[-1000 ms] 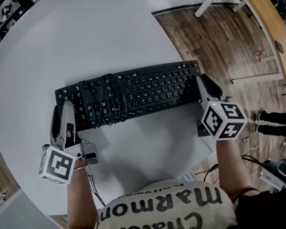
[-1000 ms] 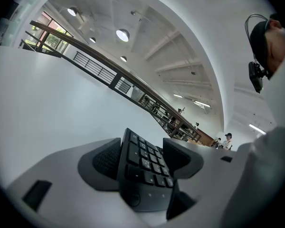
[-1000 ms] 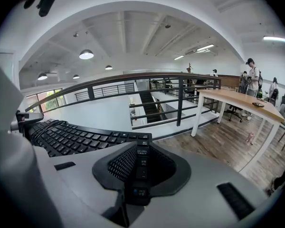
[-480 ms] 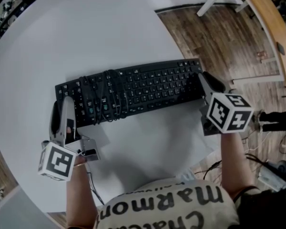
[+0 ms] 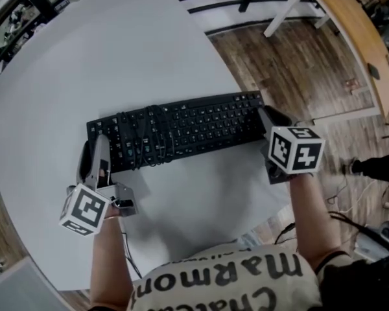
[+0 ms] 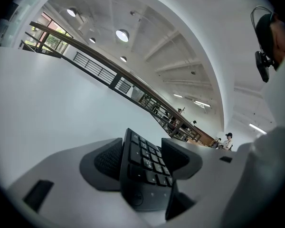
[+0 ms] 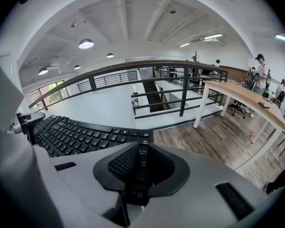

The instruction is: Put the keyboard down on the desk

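Note:
A black keyboard (image 5: 201, 122) lies crosswise over the white round desk (image 5: 117, 44), with its cable (image 5: 142, 135) wound round its left part. My left gripper (image 5: 96, 149) holds the keyboard's left end (image 6: 145, 172). One pad lies against the underside and the other over the keys. These jaws have just been closing, with the keyboard between them. My right gripper (image 5: 267, 118) is shut on the right edge (image 7: 140, 163), which stands thin between both pads. I cannot tell whether the keyboard rests on the desk or hangs just above it.
The desk's curved edge runs close behind my right gripper, with wooden floor (image 5: 292, 63) beyond it. A wooden table (image 5: 356, 24) on white legs stands at the far right. A person's shoe (image 5: 356, 167) and loose cables (image 5: 369, 232) are on the floor.
The keyboard and both grippers show a little smaller and higher in the head view. The right gripper's cube has tipped slightly. Both grippers still hold the keyboard's ends.

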`<state>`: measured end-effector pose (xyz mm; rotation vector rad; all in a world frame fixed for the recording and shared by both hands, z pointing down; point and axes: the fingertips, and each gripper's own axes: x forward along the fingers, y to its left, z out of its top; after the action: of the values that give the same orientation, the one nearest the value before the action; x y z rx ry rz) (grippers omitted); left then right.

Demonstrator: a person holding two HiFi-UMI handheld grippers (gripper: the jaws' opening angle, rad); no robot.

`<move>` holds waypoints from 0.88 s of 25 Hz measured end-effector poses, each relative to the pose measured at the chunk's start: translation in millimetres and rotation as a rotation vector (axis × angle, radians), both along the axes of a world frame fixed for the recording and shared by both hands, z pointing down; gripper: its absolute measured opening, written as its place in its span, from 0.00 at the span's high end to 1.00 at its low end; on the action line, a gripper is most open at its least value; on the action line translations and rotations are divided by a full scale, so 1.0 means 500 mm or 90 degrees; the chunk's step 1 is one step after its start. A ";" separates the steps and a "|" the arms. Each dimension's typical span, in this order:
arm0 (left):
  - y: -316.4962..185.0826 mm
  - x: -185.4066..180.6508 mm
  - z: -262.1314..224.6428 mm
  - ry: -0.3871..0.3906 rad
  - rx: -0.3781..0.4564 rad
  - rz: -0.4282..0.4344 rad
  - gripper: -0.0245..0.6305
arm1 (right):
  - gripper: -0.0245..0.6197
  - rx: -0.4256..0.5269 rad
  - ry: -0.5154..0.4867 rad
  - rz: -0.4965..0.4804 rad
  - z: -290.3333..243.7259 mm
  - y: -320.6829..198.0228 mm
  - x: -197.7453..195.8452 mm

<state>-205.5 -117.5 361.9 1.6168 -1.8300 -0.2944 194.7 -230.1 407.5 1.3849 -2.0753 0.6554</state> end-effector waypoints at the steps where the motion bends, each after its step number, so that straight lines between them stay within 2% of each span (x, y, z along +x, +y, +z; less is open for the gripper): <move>1: -0.002 0.000 0.001 -0.002 0.001 0.004 0.57 | 0.83 0.003 -0.001 0.001 0.001 -0.001 0.001; 3: -0.006 0.000 0.010 -0.039 -0.012 0.017 0.57 | 0.83 0.006 0.000 0.004 0.003 -0.003 0.003; 6: -0.001 0.006 0.032 -0.155 -0.071 0.041 0.57 | 0.83 0.012 0.021 0.003 0.002 -0.004 0.001; 8: 0.004 0.009 0.036 -0.198 -0.097 0.049 0.57 | 0.83 0.017 0.039 -0.001 -0.002 -0.004 -0.001; 10: 0.004 0.006 0.035 -0.191 -0.103 0.054 0.57 | 0.84 0.018 0.050 0.000 -0.002 -0.003 -0.001; 15: -0.003 -0.006 0.030 -0.149 -0.088 0.058 0.68 | 0.85 0.016 0.060 0.001 0.001 -0.001 -0.005; 20: 0.004 -0.031 0.018 -0.138 -0.086 0.061 0.68 | 0.85 0.025 0.068 -0.001 -0.011 0.005 -0.030; 22: 0.001 -0.020 0.022 -0.134 -0.093 0.064 0.68 | 0.85 0.022 0.067 0.000 -0.009 0.002 -0.019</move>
<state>-215.5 -117.0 372.9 1.6808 -1.8679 0.0556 185.1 -229.2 402.9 1.4074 -2.0130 0.5380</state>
